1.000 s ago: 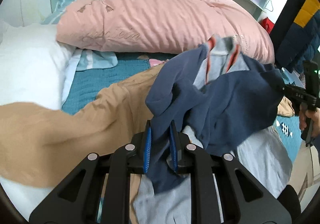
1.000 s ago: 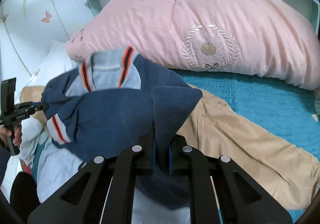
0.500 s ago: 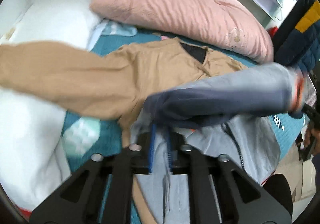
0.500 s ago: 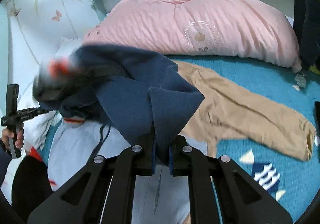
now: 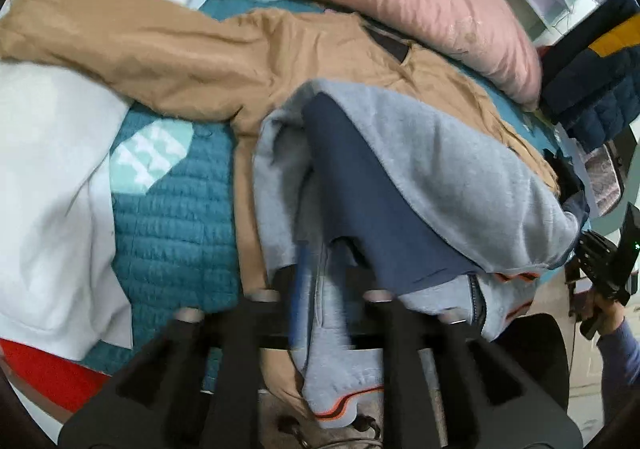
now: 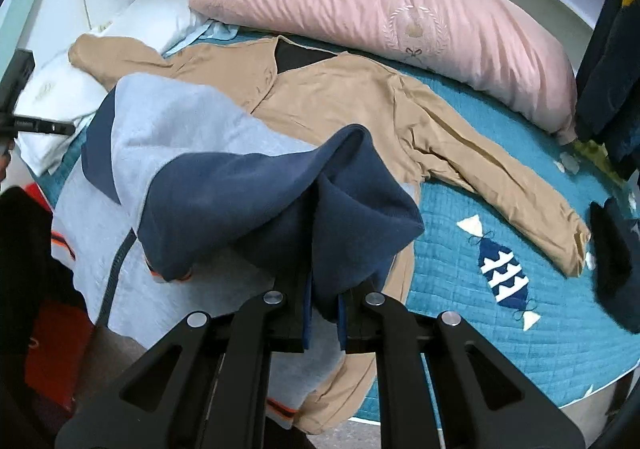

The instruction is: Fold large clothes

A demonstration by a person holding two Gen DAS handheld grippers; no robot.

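Fold in hand: the hoodie (image 6: 192, 153) lies on the bed's near edge, over the tan jacket (image 6: 360, 97). Right tool (image 6: 324, 305) grips its navy flap; left tool (image 5: 320, 289) is opening, cloth between. Next, lay the flap flat.

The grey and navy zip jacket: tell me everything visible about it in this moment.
The grey and navy zip jacket looks like soft fleece: light grey body, navy panels, orange-striped cuffs and hem, and a dark front zipper. It lies bunched at the near edge of the bed, folded over itself and overlapping the tan garment. The right hand-held gripper is shut on a navy fold. The left hand-held gripper has grey fabric between its jaws, which are opening.
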